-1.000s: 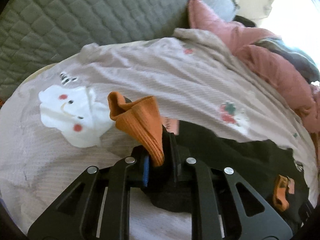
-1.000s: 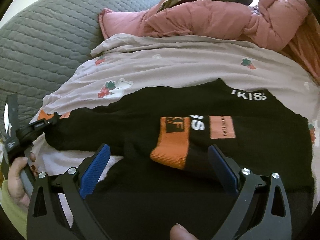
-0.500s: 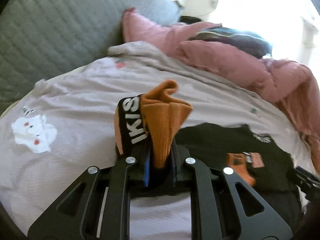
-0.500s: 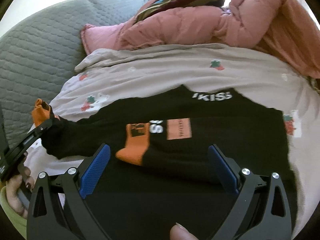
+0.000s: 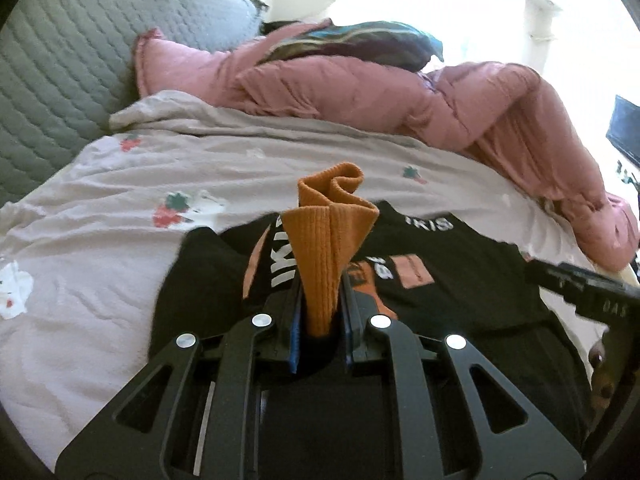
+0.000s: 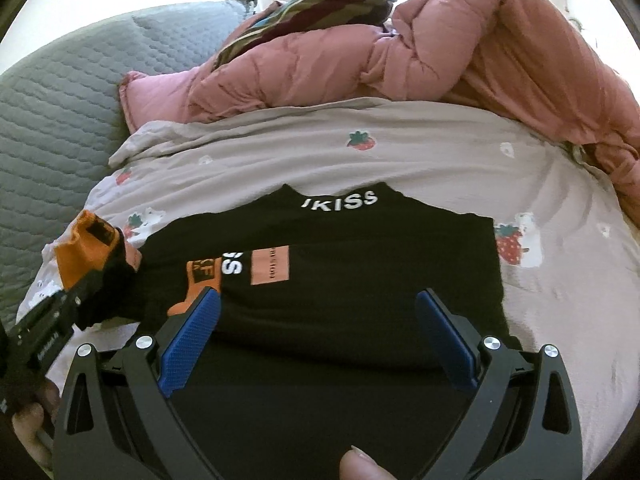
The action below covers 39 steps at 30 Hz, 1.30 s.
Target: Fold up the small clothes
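A small black top (image 6: 360,288) with white "IKISS" lettering and orange cuffs lies flat on a strawberry-print sheet (image 6: 420,160). My left gripper (image 5: 322,316) is shut on the orange cuff (image 5: 332,240) of its left sleeve and holds it raised over the garment's body (image 5: 460,288). In the right wrist view that cuff (image 6: 80,252) shows at the left. My right gripper (image 6: 318,340) is open and empty, low over the garment's near part. The other sleeve's orange cuff (image 6: 200,280) lies folded across the chest.
A pink puffer jacket (image 6: 460,52) and a striped dark cloth (image 6: 320,4) are piled at the far side. A grey quilted cushion (image 6: 52,92) stands at the left. My right gripper also shows in the left wrist view (image 5: 584,292).
My left gripper has carried the orange-cuffed sleeve rightward, from out over the sheet to over the garment's body. The right gripper has stayed open, shifting slightly over the garment.
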{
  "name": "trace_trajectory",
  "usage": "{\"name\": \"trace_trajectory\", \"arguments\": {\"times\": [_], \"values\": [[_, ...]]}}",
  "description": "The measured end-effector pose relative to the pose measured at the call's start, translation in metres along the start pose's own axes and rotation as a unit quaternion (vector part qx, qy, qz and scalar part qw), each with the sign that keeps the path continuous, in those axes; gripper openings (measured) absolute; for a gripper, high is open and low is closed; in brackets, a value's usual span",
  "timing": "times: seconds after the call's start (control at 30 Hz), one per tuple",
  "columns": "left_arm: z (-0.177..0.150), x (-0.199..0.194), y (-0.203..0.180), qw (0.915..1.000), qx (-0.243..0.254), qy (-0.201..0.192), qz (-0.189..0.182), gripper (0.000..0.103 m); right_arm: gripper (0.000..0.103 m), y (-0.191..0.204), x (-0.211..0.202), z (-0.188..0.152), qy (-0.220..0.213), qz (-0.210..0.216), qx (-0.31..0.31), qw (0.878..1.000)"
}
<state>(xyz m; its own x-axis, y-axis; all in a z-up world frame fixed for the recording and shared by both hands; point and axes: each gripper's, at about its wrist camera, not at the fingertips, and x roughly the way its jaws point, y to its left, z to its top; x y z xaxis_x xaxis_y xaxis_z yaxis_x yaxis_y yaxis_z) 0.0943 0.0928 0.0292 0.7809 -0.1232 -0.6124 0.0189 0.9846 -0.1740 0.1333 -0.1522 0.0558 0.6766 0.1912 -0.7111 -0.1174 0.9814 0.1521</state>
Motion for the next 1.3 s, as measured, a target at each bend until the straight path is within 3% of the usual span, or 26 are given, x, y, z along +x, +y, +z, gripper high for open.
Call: {"name": "trace_trajectory", "arguments": {"times": [0.27,0.33,0.4,0.47,0.53,0.6,0.67,0.77,0.97,1.07,1.17,1.3], "values": [[-0.015,0.016,-0.03,0.9972,0.046,0.04,-0.044,0.009,0.097,-0.021,-0.001,0.002,-0.002,-0.01,0.023,1.0],[-0.019,0.021,-0.034,0.9952,0.058,0.055,-0.058,0.016,0.097,-0.024,-0.002,0.003,-0.004,-0.013,0.025,1.0],[-0.024,0.026,-0.042,0.9908,0.07,0.075,-0.088,0.03,0.097,-0.027,-0.002,0.003,-0.004,-0.014,0.027,1.0],[-0.028,0.027,-0.051,0.9875,0.089,0.084,-0.099,0.03,0.097,-0.03,-0.003,0.004,-0.004,-0.016,0.031,0.999],[-0.029,0.023,-0.059,0.9849,0.105,0.081,-0.111,0.032,0.097,-0.032,-0.004,0.005,-0.005,-0.015,0.035,0.999],[-0.029,0.016,-0.06,0.9824,0.108,0.073,-0.134,0.05,0.097,-0.033,-0.005,0.005,-0.004,-0.014,0.035,0.999],[-0.027,0.011,-0.06,0.9829,0.104,0.063,-0.138,0.058,0.097,-0.032,-0.005,0.005,-0.001,-0.011,0.034,0.999],[-0.023,0.007,-0.051,0.9854,0.084,0.052,-0.139,0.058,0.097,-0.028,-0.006,0.004,0.003,-0.008,0.027,1.0],[-0.005,0.007,-0.006,0.9959,-0.004,0.024,-0.087,0.064,0.097,-0.017,-0.003,0.0,0.013,0.006,0.017,1.0],[0.0,0.007,0.025,0.9979,-0.052,0.016,-0.036,0.065,0.097,-0.007,0.001,-0.003,0.022,0.017,0.008,1.0],[0.003,0.007,0.042,0.998,-0.06,0.013,0.015,0.075,0.097,0.005,0.008,-0.009,0.039,0.04,0.0,0.998],[0.006,0.002,0.057,0.9962,-0.084,0.005,0.024,0.077,0.097,0.027,0.021,-0.02,0.067,0.074,-0.009,0.995]]}}
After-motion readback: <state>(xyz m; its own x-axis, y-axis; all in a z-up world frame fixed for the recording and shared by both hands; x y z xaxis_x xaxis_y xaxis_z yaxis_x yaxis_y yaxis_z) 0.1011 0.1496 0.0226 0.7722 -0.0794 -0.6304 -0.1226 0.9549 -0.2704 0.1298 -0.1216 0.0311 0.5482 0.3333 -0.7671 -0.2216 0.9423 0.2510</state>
